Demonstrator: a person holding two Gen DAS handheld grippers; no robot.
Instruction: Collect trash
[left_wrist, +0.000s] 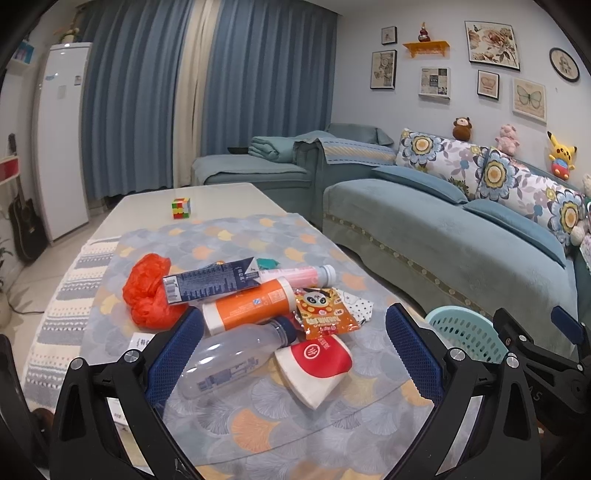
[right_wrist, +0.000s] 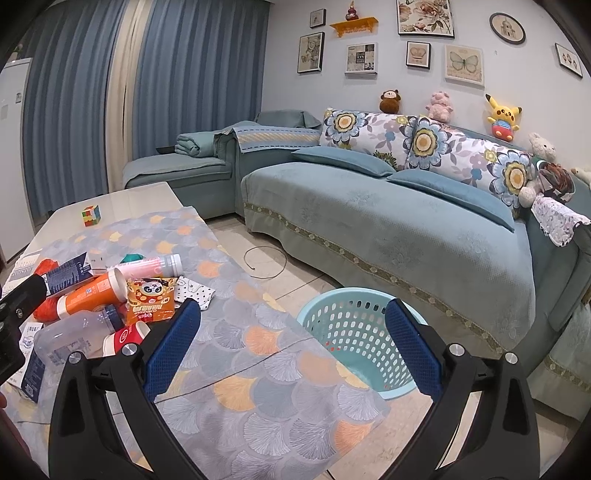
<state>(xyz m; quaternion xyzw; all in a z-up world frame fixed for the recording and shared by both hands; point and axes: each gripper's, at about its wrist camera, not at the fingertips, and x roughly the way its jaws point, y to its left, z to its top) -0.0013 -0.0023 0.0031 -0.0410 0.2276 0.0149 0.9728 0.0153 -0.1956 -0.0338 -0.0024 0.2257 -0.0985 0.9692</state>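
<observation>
Trash heaped on patterned desk cloth (left_wrist: 258, 417): clear plastic bottle (left_wrist: 229, 360), orange canister (left_wrist: 243, 308), red paper cup (left_wrist: 317, 363). Left gripper (left_wrist: 291, 354) jaws spread, empty; right gripper (right_wrist: 291, 350) likewise. Turquoise perforated basket (right_wrist: 354, 339) on floor, right of desk.

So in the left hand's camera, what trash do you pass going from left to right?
Orange plastic bag → clear bottle → red paper cup → turquoise basket, off the table.
</observation>
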